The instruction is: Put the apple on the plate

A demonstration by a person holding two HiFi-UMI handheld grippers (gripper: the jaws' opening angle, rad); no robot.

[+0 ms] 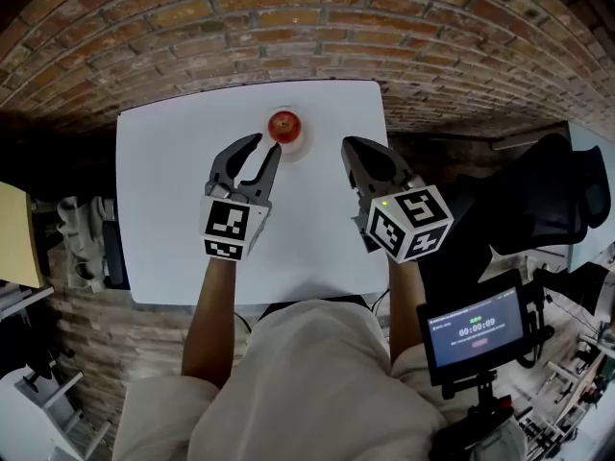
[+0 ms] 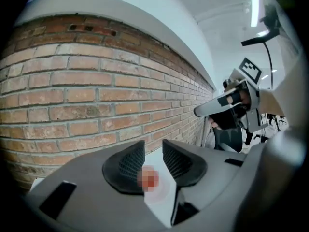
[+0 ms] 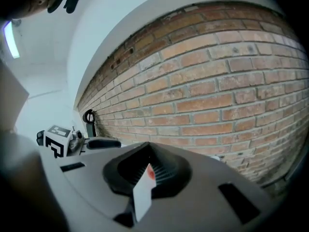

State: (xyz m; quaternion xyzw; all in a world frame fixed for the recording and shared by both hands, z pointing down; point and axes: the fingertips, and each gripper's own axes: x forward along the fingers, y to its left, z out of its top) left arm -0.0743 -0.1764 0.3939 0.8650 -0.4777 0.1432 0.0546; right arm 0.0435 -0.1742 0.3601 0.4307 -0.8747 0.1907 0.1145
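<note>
**Apple on the plate, both grippers empty above the table**

The apple (image 1: pixel 283 124) sits on the plate (image 1: pixel 300 144) at the middle of the far edge of the white table (image 1: pixel 173 209), close to the brick wall (image 1: pixel 317 36). It rests there alone, with no gripper touching it.

The left gripper (image 1: pixel 267 144) hangs over the table just on the near side of the plate, its tips aimed toward the apple. Its jaws stand partly apart with nothing between them. In the left gripper view only a strip of the table and a reddish blur of the apple show through the gap, well beyond the pads (image 2: pixel 131 161).

The right gripper (image 1: pixel 349 146) hovers beside the plate on the right, near the table's right edge and about level with the left one. Its jaws are drawn together and grasp nothing. The right gripper view shows just a thin sliver of table and a speck of red past the narrow slit below the tips.

The two grippers are apart from each other, and each shows in the other's view against the wall. Bare forearms hold both. A monitor (image 1: pixel 476 329) stands at the person's right, and a dark chair (image 1: pixel 538 200) lies beyond it.
</note>
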